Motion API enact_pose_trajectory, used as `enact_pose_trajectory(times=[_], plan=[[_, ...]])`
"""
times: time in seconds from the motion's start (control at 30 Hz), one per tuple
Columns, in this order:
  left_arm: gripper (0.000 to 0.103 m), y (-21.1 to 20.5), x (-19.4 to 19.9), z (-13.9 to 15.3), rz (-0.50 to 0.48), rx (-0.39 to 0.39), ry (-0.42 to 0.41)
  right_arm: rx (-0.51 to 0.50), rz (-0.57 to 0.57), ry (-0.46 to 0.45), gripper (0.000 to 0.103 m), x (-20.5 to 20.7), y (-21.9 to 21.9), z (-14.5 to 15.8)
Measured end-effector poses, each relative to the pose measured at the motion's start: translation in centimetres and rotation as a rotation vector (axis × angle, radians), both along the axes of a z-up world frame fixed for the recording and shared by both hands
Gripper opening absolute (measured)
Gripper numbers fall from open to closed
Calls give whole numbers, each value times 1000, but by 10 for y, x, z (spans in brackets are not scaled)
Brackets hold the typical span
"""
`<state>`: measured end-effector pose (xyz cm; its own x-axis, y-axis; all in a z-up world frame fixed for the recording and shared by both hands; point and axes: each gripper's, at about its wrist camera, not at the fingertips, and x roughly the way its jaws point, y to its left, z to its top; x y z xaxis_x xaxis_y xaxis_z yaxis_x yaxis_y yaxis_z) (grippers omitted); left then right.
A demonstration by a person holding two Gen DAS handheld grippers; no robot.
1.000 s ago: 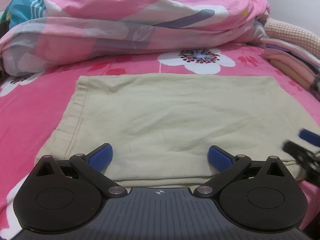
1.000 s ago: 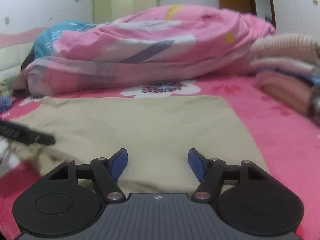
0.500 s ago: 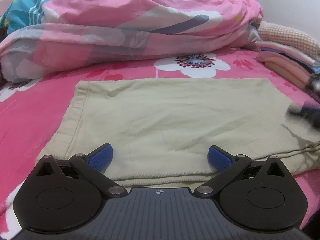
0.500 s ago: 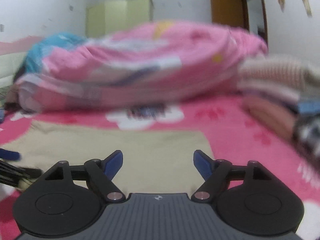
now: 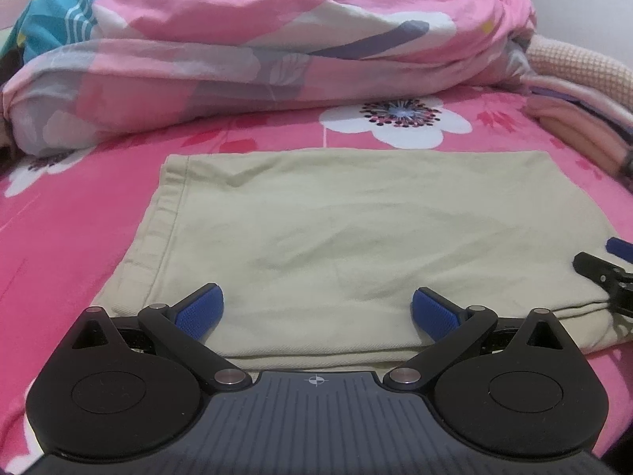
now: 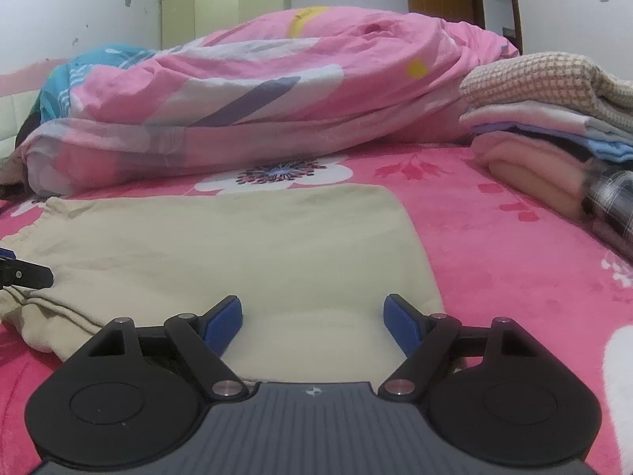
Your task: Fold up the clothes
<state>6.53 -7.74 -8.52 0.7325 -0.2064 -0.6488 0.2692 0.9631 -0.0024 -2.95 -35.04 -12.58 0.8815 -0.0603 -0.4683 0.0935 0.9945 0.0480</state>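
Beige folded garment (image 5: pixel 356 237), no legible writing

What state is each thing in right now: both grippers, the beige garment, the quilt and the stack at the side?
Left gripper: open, empty.
Right gripper: open, jaws just widened, nothing between them.
Beige garment: folded, lying flat on the bed.
Pink quilt: bunched up behind the garment.
Stack of clothes: folded, piled.

A: Where does the left wrist camera sit?
B: Low, close over the beige garment (image 5: pixel 356 237), facing the duvet (image 5: pixel 257 39).
A: And the right?
B: Alongside; both share them.
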Motion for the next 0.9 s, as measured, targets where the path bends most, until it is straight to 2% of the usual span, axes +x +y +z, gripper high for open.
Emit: enact_pose_trajectory(times=[0.17, 0.4, 0.6, 0.77, 0.9], plan=[[103, 1, 0, 1, 1, -8, 1, 0, -11, 17, 84, 3, 2, 2], [103, 11, 7, 16, 19, -92, -6, 5, -12, 11, 84, 3, 1, -1], [103, 1, 16, 27, 30, -61, -6, 5, -12, 4, 84, 3, 1, -2], [103, -25, 38, 74, 48, -84, -64, 2, -11, 5, 84, 3, 2, -2], [103, -69, 57, 131, -53, -89, -83, 4, -16, 4, 86, 3, 2, -2]])
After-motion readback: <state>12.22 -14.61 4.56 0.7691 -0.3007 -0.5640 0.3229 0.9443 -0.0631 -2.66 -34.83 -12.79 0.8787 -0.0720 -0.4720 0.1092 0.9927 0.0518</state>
